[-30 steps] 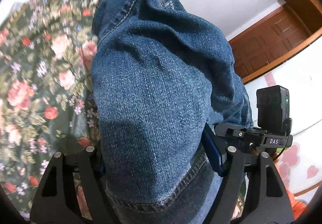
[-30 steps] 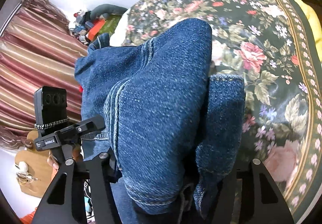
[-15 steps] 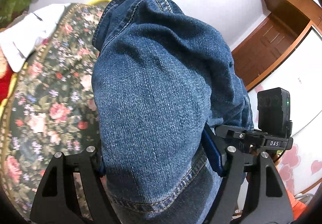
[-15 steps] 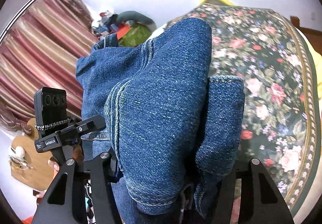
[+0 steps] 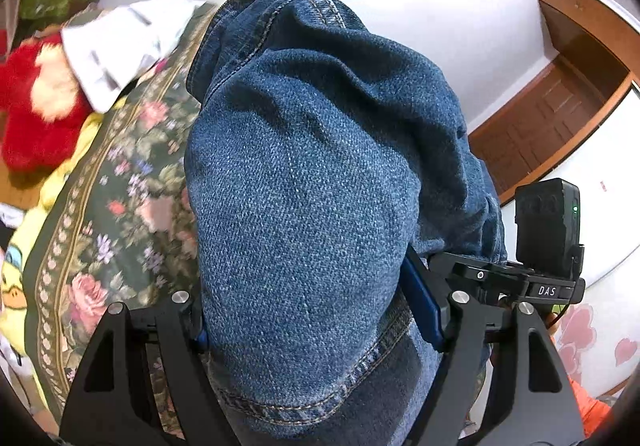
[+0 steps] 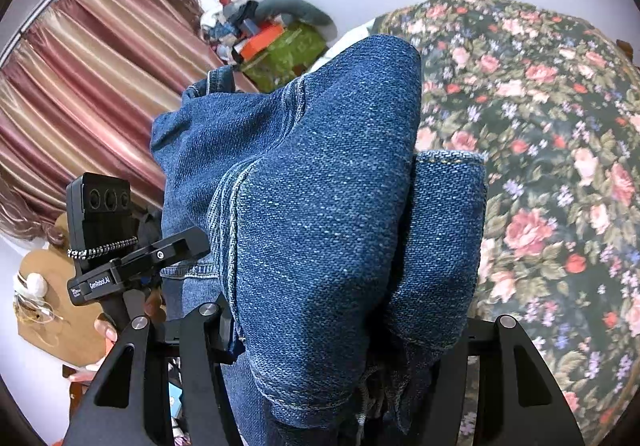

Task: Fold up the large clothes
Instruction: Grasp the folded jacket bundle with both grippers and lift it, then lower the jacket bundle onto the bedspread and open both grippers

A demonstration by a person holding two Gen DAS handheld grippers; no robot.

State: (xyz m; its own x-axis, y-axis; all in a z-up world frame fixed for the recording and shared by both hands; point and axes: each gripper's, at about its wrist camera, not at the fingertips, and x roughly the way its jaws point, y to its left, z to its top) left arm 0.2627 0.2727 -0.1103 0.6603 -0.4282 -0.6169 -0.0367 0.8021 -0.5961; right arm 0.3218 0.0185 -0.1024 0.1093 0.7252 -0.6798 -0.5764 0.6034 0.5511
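A pair of dark blue jeans is held up in the air by both grippers. My left gripper is shut on a thick bunch of the denim near a stitched hem, which fills the middle of the left wrist view. My right gripper is shut on another bunch of the jeans with a frayed leg end beside it. Each view shows the other gripper at its edge, the right one and the left one. The fingertips are hidden by cloth.
A bed with a dark floral cover lies below and to the side, also showing in the left wrist view. A red plush toy and a white cloth lie at its edge. Striped curtains, a clutter pile and a brown door stand around.
Both grippers have risen and tilted with the jeans. The bed has dropped lower and further off in both views, and more wall, the plush toy and the curtains have come into view.
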